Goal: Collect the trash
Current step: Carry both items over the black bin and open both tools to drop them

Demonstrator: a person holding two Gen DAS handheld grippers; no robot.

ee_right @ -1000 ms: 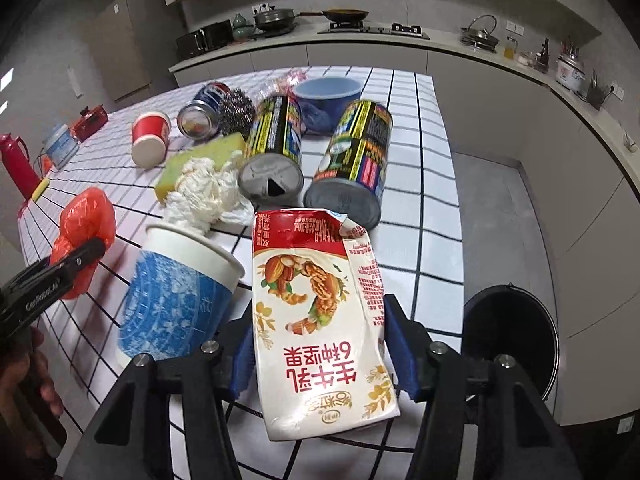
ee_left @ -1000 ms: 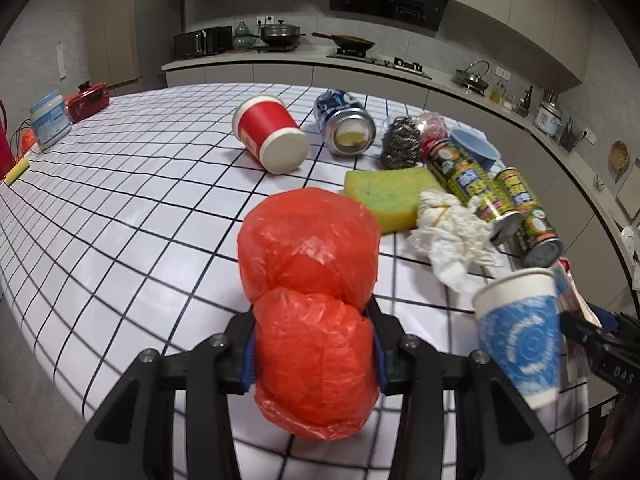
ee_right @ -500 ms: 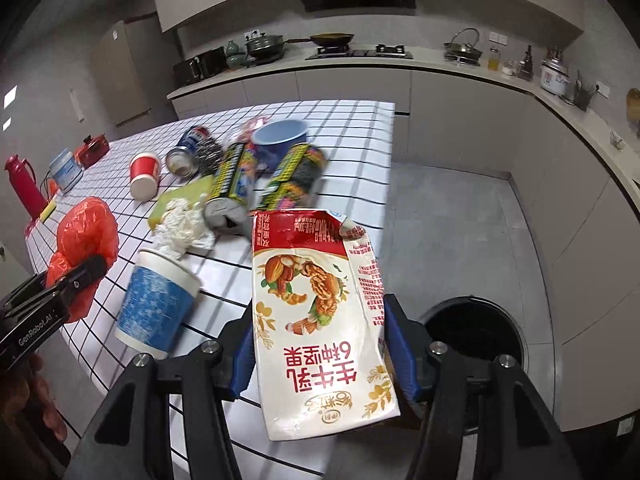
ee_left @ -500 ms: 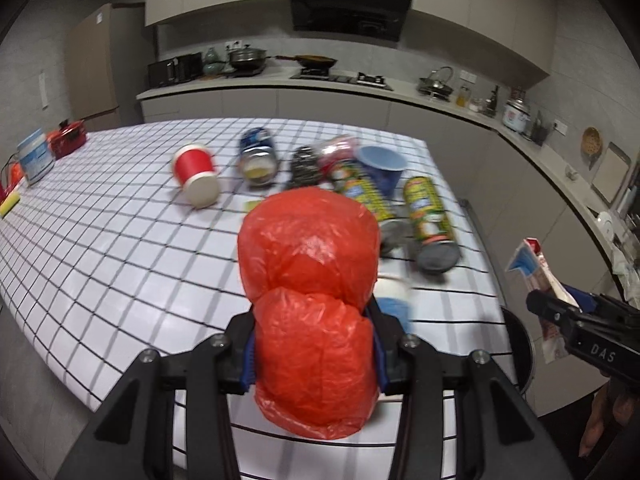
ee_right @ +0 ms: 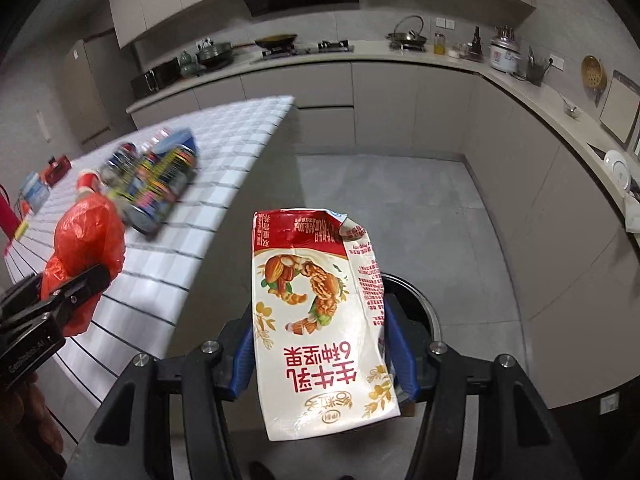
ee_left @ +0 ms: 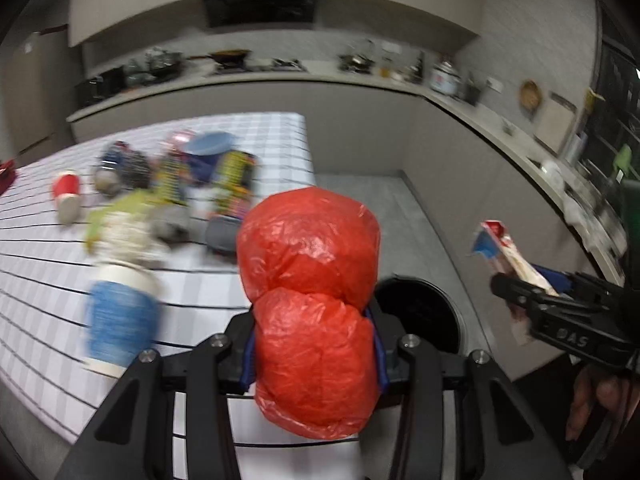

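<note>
Left tool (ee_left: 314, 354) pinching red bag (ee_left: 310, 264); right tool (ee_right: 322, 354) pinching carton (ee_right: 316, 300); grid-tiled counter (ee_left: 40, 280); grey floor (ee_right: 460, 220).

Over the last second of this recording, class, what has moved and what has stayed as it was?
Both claws swung right, away from the table toward the black bin on the floor. The left claw went from over the tabletop to its edge; the right claw now hangs before the bin. Unchanged: the left grips the red bag, the right the milk carton; the remaining trash lies on the table.

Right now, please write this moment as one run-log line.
left gripper: shut on crumpled red plastic bag | right gripper: shut on flattened milk carton | round black bin: below
</note>
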